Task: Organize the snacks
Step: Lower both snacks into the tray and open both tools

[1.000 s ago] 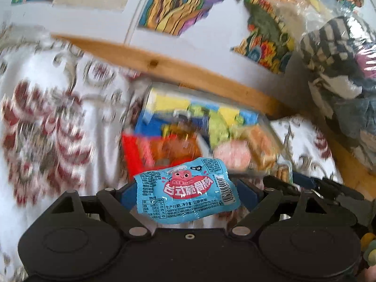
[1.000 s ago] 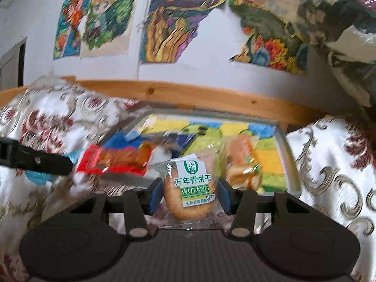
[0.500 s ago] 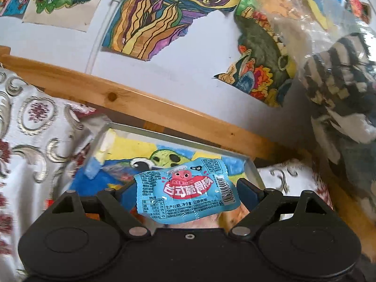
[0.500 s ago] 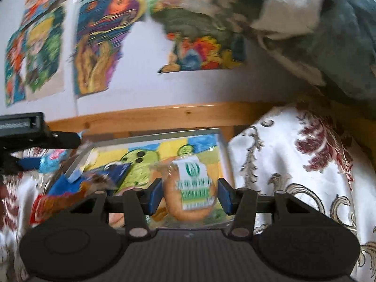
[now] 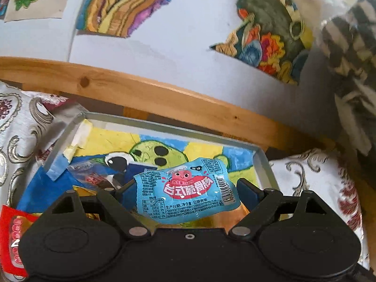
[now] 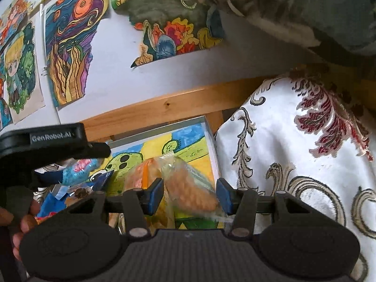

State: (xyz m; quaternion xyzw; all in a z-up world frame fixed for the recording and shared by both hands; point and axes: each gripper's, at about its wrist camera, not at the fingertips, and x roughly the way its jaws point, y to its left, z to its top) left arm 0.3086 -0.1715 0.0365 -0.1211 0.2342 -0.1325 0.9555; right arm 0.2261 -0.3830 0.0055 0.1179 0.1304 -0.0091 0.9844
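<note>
The left claw (image 5: 185,192) is clenched on a blue sausage pack (image 5: 185,193), long axis lying left to right across its jaws, above the tray (image 5: 164,127). The right claw (image 6: 189,193) looks released, its biscuit pack (image 6: 190,188) blurred and tilted between parted jaws, seemingly dropping. Beyond, several snacks already lie in the tray, so the sausage is what remains.
</note>
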